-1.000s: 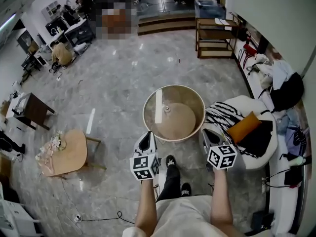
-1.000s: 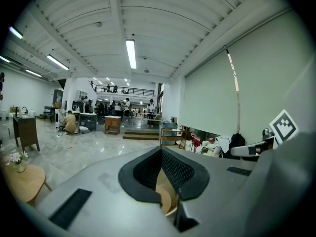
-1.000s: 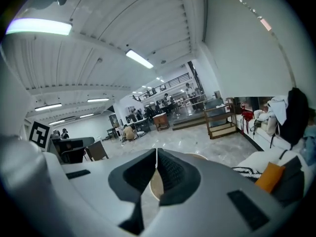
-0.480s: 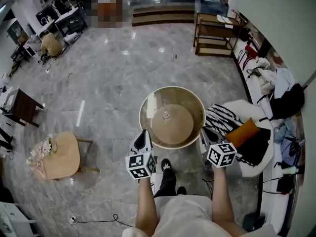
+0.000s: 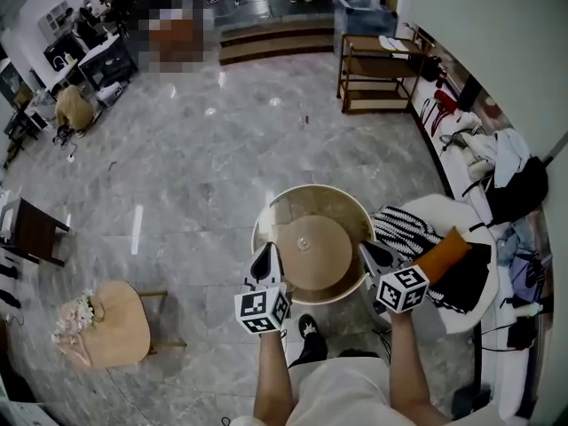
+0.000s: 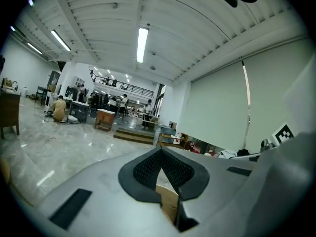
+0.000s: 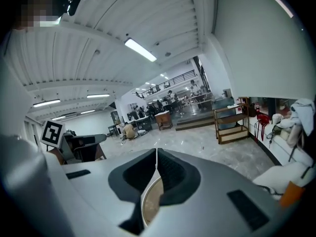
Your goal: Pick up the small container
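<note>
A small pale container (image 5: 304, 243) stands near the middle of a round glass-topped table (image 5: 275, 211) with a tan disc base. In the head view my left gripper (image 5: 263, 256) hovers over the table's near left rim, and my right gripper (image 5: 368, 252) over its near right rim. Both are short of the container. In the left gripper view the left gripper (image 6: 162, 154) is shut, its dark pads meeting with nothing between them. The right gripper (image 7: 156, 154) is shut and empty too, with the table's rim showing below the pads.
A white armchair (image 5: 461, 304) with a striped cloth (image 5: 404, 229) and an orange cushion (image 5: 441, 251) stands right of the table. A wooden shelf unit (image 5: 377, 69) is at the back right. A small wooden table with flowers (image 5: 111, 331) is at the left.
The person has stepped forward. The round table has come nearer, and both grippers now reach over its near rim instead of hanging short of it. Both stay shut.
</note>
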Demonstrator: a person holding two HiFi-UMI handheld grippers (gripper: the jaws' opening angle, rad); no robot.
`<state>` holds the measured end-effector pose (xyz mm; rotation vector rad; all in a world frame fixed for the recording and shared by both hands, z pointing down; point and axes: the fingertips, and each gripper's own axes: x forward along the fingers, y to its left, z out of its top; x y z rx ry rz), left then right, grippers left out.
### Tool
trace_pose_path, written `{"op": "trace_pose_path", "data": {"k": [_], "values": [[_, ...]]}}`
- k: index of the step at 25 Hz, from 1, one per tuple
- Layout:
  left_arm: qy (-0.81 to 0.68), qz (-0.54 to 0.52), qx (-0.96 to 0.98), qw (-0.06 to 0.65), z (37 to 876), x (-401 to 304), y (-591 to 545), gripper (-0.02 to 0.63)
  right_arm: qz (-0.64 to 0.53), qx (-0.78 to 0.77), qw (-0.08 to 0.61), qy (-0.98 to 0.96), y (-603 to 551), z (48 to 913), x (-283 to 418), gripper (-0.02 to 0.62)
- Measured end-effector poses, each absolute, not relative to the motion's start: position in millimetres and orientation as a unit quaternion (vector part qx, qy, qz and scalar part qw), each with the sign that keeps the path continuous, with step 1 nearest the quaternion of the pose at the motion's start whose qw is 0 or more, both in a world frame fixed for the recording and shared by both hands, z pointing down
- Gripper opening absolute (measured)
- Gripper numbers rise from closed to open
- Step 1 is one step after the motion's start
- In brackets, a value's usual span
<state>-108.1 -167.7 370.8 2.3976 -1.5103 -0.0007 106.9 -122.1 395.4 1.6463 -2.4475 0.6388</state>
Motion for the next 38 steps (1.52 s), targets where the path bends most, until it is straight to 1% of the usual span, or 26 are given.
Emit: {"op": "trace_pose_path", "data": {"k": [4, 8, 14, 20, 24, 29, 32, 34, 38], "values": [[-0.508, 0.037, 0.846, 0.157, 386, -117, -189, 0.006, 0.200, 0.588, 0.041, -0.782, -139, 394, 105, 0.069], [-0.506, 0.048, 0.845, 0.167, 411, -117, -203, 0.006, 0.230, 0.570, 0.025, -0.788, -149, 402, 106, 0.069], [-0.504, 0.059, 0.839, 0.196, 461, -99, -220, 0.006, 0.292, 0.538, 0.055, -0.789, -167, 447, 121, 0.067], [-0.510, 0.106, 0.825, 0.217, 527, -91, -224, 0.006, 0.353, 0.492, 0.075, -0.792, -199, 508, 121, 0.067], [-0.505, 0.133, 0.828, 0.205, 582, -85, -236, 0.006, 0.371, 0.459, 0.073, -0.804, -224, 560, 118, 0.067], [-0.512, 0.164, 0.814, 0.222, 646, -82, -237, 0.006, 0.377, 0.415, 0.111, -0.820, -245, 623, 115, 0.067], [-0.518, 0.184, 0.802, 0.232, 685, -76, -245, 0.006, 0.390, 0.393, 0.115, -0.825, -255, 649, 113, 0.067], [-0.505, 0.205, 0.807, 0.225, 708, -70, -248, 0.006, 0.400, 0.367, 0.122, -0.831, -253, 671, 102, 0.067], [-0.462, 0.234, 0.828, 0.214, 750, -52, -257, 0.006, 0.397, 0.312, 0.177, -0.845, -255, 720, 82, 0.067]]}}
